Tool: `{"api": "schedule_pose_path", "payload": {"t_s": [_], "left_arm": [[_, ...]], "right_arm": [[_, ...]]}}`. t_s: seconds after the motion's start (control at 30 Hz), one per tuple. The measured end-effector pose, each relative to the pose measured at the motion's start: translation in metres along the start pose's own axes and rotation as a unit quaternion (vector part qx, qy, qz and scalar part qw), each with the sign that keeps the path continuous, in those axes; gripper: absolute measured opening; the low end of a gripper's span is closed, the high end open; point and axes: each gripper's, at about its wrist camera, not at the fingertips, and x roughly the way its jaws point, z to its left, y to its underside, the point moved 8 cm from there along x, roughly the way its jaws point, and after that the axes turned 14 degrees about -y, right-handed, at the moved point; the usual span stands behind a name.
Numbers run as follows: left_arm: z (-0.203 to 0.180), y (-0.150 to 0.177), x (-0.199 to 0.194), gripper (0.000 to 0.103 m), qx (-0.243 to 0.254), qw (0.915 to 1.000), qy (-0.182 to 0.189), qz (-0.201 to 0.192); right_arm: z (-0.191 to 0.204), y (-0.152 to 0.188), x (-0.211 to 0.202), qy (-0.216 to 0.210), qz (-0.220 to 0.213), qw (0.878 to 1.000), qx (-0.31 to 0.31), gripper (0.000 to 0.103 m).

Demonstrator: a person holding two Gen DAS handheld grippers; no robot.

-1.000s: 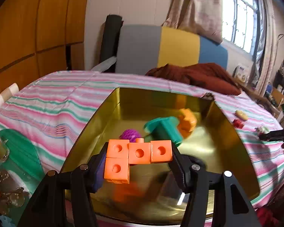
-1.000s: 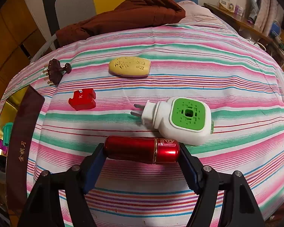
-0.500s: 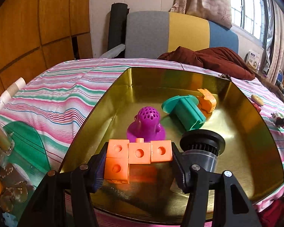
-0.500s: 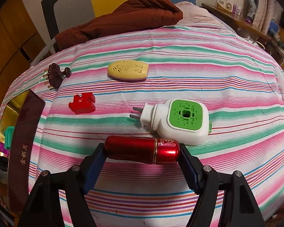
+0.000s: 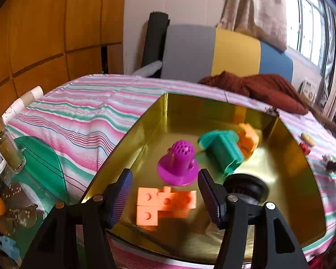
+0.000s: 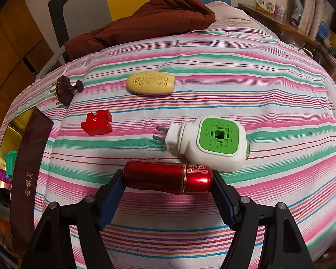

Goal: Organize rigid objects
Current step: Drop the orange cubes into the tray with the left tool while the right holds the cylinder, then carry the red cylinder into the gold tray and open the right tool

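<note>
In the left wrist view my left gripper (image 5: 164, 192) is open over the near end of the gold tin box (image 5: 145, 121). The orange block piece (image 5: 165, 204) lies loose on the box floor between the fingers, blurred. A purple perforated cap (image 5: 179, 163), a teal spool (image 5: 224, 150), an orange piece (image 5: 248, 139) and a black round part (image 5: 246, 188) are also in the box. In the right wrist view my right gripper (image 6: 168, 180) is shut on a red metal cylinder (image 6: 168, 179) just above the striped cloth.
On the cloth lie a white and green plug-in device (image 6: 210, 143), a red puzzle piece (image 6: 97, 123), a yellow oval case (image 6: 151, 83) and a brown hair claw (image 6: 66, 89). The box's dark lid (image 6: 25, 168) stands at left. A glass jar (image 5: 9, 150) and clutter sit left of the box.
My left gripper has opened and the orange block piece has dropped onto the box floor. The right gripper keeps hold of the red cylinder, almost unmoved.
</note>
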Motion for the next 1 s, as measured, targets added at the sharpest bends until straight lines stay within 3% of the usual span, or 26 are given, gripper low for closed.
{"api": "schedule_pose_path", "payload": {"t_s": [0.17, 0.47, 0.77, 1.0], "left_arm": [[-0.017, -0.002, -0.017, 0.061, -0.007, 0.9993, 0.035, -0.009], [-0.076, 0.015, -0.049, 0.061, 0.062, 0.9912, 0.115, -0.022], [-0.092, 0.026, -0.058, 0.061, 0.087, 0.9872, 0.131, -0.023], [-0.087, 0.028, -0.055, 0.061, 0.077, 0.9883, 0.131, -0.014]], "right_arm": [[0.001, -0.001, -0.002, 0.0, -0.003, 1.0, -0.001, 0.075], [0.007, -0.008, -0.012, -0.006, -0.03, 0.999, -0.012, 0.075], [0.057, -0.007, -0.02, -0.013, -0.052, 0.991, -0.121, 0.075], [0.109, 0.009, -0.018, -0.064, -0.039, 0.985, -0.153, 0.075]]}}
